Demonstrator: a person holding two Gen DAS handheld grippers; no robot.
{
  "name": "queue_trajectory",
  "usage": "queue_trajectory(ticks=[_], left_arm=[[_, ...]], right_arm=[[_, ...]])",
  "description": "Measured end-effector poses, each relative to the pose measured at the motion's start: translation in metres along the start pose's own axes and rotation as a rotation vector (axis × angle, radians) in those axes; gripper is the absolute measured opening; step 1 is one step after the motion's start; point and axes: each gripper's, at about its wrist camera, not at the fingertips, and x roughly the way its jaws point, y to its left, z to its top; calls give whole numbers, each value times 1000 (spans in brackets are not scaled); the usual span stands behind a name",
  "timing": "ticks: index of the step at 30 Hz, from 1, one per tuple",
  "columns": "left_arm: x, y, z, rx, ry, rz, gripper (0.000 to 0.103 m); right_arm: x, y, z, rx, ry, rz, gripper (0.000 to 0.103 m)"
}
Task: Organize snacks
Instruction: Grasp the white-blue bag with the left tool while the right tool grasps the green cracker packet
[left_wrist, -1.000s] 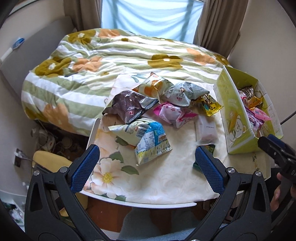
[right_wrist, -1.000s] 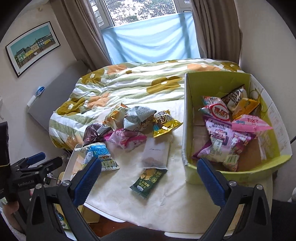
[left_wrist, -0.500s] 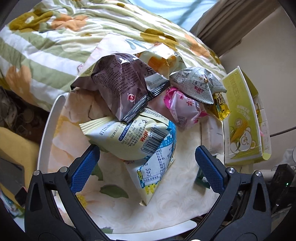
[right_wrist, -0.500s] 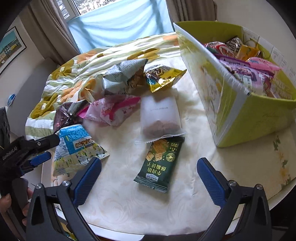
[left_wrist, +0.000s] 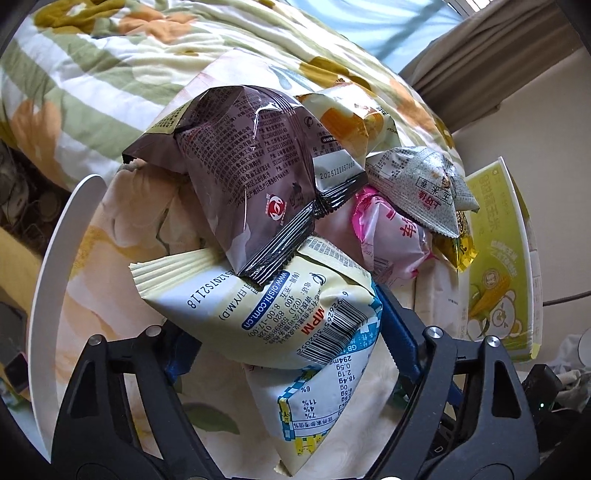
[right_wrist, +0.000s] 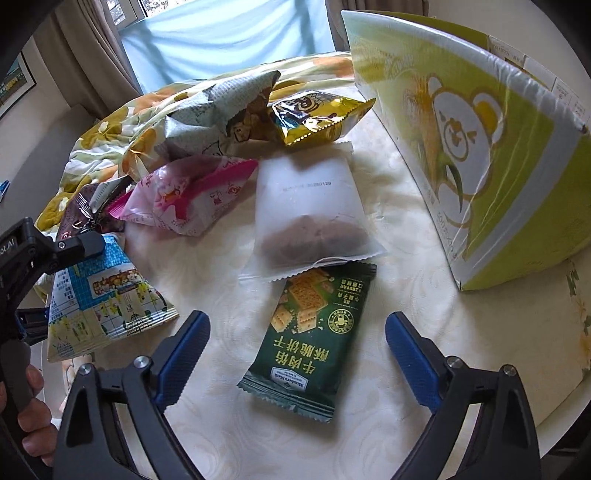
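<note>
My left gripper (left_wrist: 280, 317) is closing on a puffy cream and blue snack bag (left_wrist: 266, 306). The blue pads sit against the bag's two sides, and the bag lies on the round table. A dark brown bag (left_wrist: 251, 170) rests on its far end. In the right wrist view the same left gripper (right_wrist: 61, 280) straddles that bag (right_wrist: 107, 306). My right gripper (right_wrist: 297, 321) hangs low over a dark green cracker packet (right_wrist: 306, 332). Its jaws are closing with the packet between them, and a gap shows on each side. A yellow-green carton (right_wrist: 480, 147) stands to the right.
Beyond the green packet lie a white translucent pouch (right_wrist: 310, 214), a pink bag (right_wrist: 184, 195), a gold bag (right_wrist: 317, 114) and a grey bag (right_wrist: 221, 114). The table's white rim (left_wrist: 55, 258) curves at the left. A flowered bedspread (left_wrist: 92, 74) lies behind. A hand (right_wrist: 33, 424) holds the left gripper.
Both grippers have come down close to the table. The left jaws narrowed onto the cream and blue bag. The right jaws narrowed a little around the green packet.
</note>
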Motion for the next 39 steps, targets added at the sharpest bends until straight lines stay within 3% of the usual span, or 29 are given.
queue_trajectory(ticks=[3,8,14,22,26,39], left_arm=[[-1,-2,-4,11,1,-8,70],[-5,-9,-11,38,6,4,62],[-11,-10,-23,62,30,8,61],[-16,-17,-37,108,50,15,61],[-17,-23,-41,133,58,11,60],[-25,-38,-45,194,81,-19,60]], right_arm=[[1,-1,-2,-7,7,-3,89],[3,3,-1,-29,9,-17,80],[6,9,3,-48,10,-47,64],[6,6,2,-70,18,-71,55],[5,6,-1,-81,15,-95,42],[-13,-8,-18,-31,36,-74,40]])
